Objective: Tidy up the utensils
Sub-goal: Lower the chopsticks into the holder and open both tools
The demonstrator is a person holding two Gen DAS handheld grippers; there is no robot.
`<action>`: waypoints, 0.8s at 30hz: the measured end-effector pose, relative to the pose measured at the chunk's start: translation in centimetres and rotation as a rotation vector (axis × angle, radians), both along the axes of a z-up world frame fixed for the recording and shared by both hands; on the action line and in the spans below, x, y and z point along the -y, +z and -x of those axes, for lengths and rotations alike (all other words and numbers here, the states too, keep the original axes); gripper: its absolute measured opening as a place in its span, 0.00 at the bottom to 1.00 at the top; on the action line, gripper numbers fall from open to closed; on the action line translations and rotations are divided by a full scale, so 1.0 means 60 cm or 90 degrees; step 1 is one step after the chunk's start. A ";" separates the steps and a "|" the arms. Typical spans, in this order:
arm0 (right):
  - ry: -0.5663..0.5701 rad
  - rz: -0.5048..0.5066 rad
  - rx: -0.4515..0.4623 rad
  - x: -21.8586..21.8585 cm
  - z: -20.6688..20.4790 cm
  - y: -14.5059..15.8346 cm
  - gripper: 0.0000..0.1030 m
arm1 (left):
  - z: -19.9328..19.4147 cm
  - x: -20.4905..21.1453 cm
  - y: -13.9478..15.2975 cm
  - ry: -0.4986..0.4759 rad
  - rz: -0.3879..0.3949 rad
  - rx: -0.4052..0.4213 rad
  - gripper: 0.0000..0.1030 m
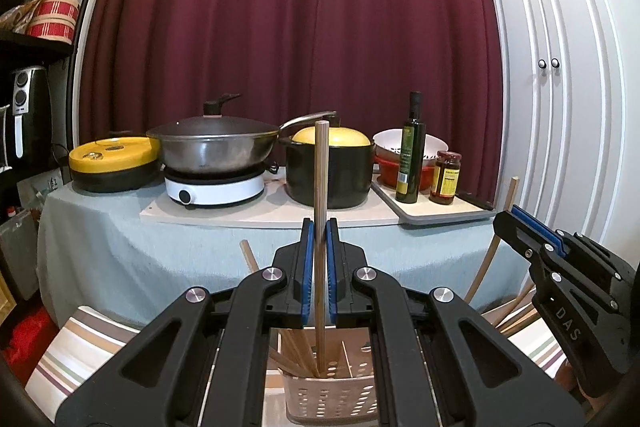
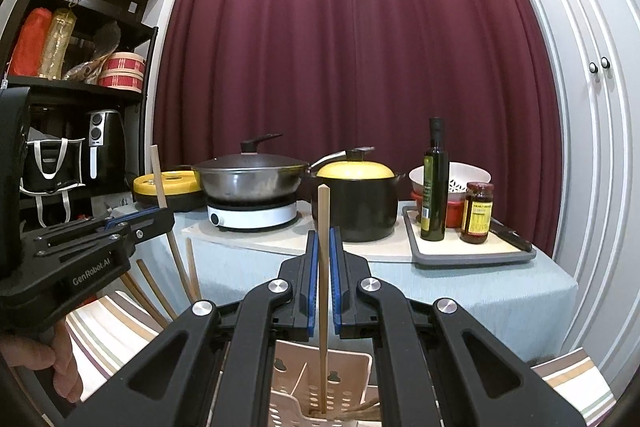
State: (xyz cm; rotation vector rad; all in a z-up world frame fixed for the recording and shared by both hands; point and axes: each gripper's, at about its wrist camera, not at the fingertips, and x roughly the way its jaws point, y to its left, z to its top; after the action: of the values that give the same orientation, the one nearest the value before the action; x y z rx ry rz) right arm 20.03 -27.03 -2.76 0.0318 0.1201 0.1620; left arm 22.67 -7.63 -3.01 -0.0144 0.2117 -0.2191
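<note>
My left gripper point(image 1: 320, 227) is shut on a wooden chopstick point(image 1: 321, 167) that stands upright, its lower end inside the beige perforated utensil basket point(image 1: 332, 399) right below. Several more chopsticks lean in that basket. My right gripper point(image 2: 324, 239) is shut on a second upright chopstick point(image 2: 323, 211), whose tip reaches down into the same basket point(image 2: 348, 359). Each gripper shows in the other's view: the right gripper point(image 1: 504, 223) at the right edge, the left gripper point(image 2: 164, 217) at the left, held by a hand point(image 2: 48, 359).
Behind stands a table with a pale blue cloth point(image 1: 180, 251), carrying a lidded wok on a white cooker point(image 1: 216, 187), a black pot with a yellow lid point(image 1: 332, 171), an oil bottle point(image 1: 410, 151), a jar point(image 1: 446, 179) and bowls. A striped cloth point(image 1: 76, 351) lies under the basket. Dark shelves stand left, white cupboard doors right.
</note>
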 end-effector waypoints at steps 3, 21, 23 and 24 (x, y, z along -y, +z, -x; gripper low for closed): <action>0.000 0.000 -0.005 -0.001 -0.002 -0.005 0.06 | -0.004 -0.002 -0.005 0.002 0.000 -0.005 0.06; -0.013 0.023 -0.011 -0.010 -0.001 -0.022 0.33 | -0.011 0.008 -0.029 0.001 -0.018 -0.022 0.27; -0.013 0.026 -0.009 -0.011 -0.001 -0.023 0.35 | -0.012 0.009 -0.030 0.001 -0.020 -0.023 0.29; -0.014 0.026 -0.009 -0.012 -0.001 -0.022 0.38 | -0.011 0.009 -0.031 0.002 -0.022 -0.023 0.31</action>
State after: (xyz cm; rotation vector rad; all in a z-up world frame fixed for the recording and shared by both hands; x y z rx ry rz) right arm 20.07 -26.32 -4.11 -0.0070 0.1371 0.1375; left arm 23.35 -8.18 -4.88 0.0150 0.2507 -0.2126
